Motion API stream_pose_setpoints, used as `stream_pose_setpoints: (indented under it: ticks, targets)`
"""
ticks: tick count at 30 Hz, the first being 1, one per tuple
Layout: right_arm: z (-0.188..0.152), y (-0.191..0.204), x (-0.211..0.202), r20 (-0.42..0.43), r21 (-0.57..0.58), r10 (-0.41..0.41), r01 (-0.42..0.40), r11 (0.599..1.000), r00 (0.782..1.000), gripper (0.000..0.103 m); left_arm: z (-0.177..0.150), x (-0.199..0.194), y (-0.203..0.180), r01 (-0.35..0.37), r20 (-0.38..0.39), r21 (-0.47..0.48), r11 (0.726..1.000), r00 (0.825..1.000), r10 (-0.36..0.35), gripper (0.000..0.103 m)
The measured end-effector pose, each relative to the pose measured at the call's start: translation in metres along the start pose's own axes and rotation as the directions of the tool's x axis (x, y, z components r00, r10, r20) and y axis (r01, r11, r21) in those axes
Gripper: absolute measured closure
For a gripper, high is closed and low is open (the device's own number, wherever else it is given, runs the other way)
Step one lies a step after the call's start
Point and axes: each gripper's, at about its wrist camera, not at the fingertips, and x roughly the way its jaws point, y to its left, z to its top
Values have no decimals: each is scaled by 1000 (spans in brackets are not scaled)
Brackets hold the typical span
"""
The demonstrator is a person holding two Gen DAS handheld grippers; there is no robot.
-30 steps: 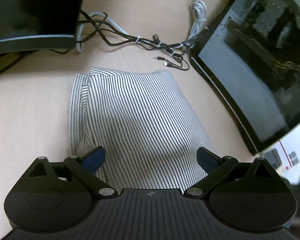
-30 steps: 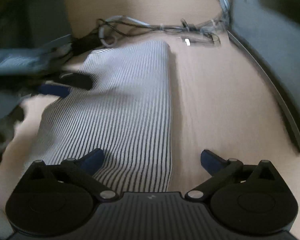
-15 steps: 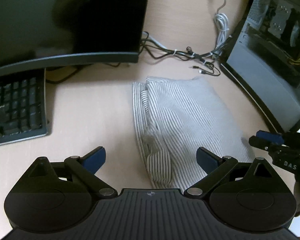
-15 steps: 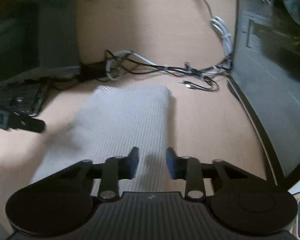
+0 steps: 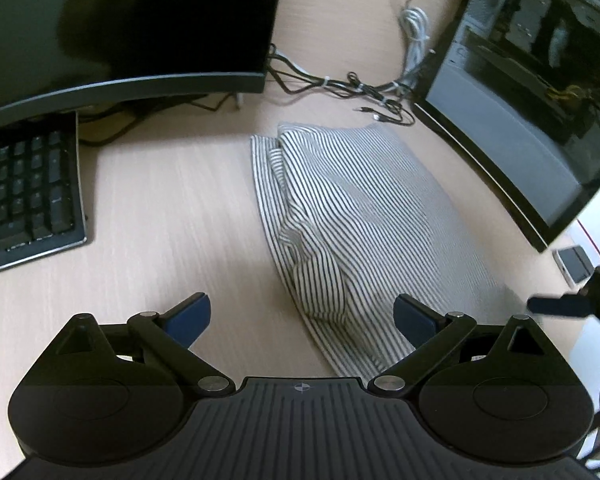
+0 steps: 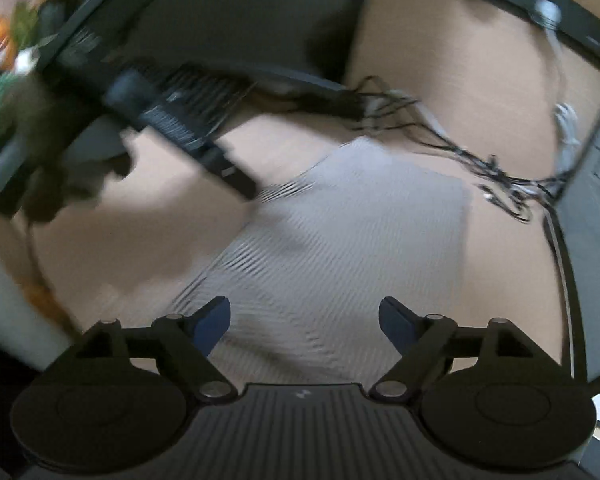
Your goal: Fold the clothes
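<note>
Folded shirt (image 5: 356, 216) lies on desk (image 5: 172, 208), roughly mid-desk. Keyboard (image 5: 24, 192) to its left, apart from it; monitor (image 5: 120, 28) behind keyboard, left-rear of shirt. PC case (image 5: 532, 120) stands to shirt's right, near. Cable bundle (image 5: 360, 92) on desk behind shirt, btw monitor & case. Left gripper (image 5: 302, 316) at shirt's near end; right gripper (image 6: 305, 320) over near part of shirt.

Home office desk: curved monitor (image 5: 124, 20), keyboard (image 5: 24, 192), glass-sided PC case (image 5: 540, 92), tangled cables (image 5: 340, 86)
</note>
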Motion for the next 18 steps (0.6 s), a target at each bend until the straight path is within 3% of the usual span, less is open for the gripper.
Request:
stream_pose_setpoints:
  ticks: [4, 7, 8, 9, 11, 12, 14, 18]
  targets:
    - [-17, 31, 27, -55, -148, -28, 19, 989, 998, 17, -15, -9, 3, 7, 18, 46, 999, 1000, -8, 2]
    - [-24, 42, 39, -20, -252, -77, 69, 965, 997, 12, -26, -18, 5, 19, 30, 99, 995, 999, -22, 1]
    - [-21, 41, 42, -22, -240, -89, 81, 967, 996, 33, -28, -21, 4, 30, 31, 126, 992, 999, -34, 1]
    - [-19, 34, 45, -35, -187, -92, 83, 979, 995, 51, -30, -24, 2, 48, 30, 164, 985, 998, -54, 1]
    - [-12, -1, 46, -56, 86, -13, 18, 996, 998, 58, -35, -30, -5, 100, 18, 253, 962, 994, -108, 1]
    - [-12, -21, 46, -56, 218, 40, -27, 976, 998, 64, -39, -33, -10, 120, 16, 301, 946, 991, -130, 0]
    - [-16, -52, 48, -41, 427, 132, -102, 898, 990, 66, -45, -35, -22, 145, 8, 391, 909, 987, -161, 0]
    - [-25, -63, 51, -36, 476, 190, -150, 866, 981, 66, -55, -12, -56, 62, 31, 536, 842, 995, -93, 0]
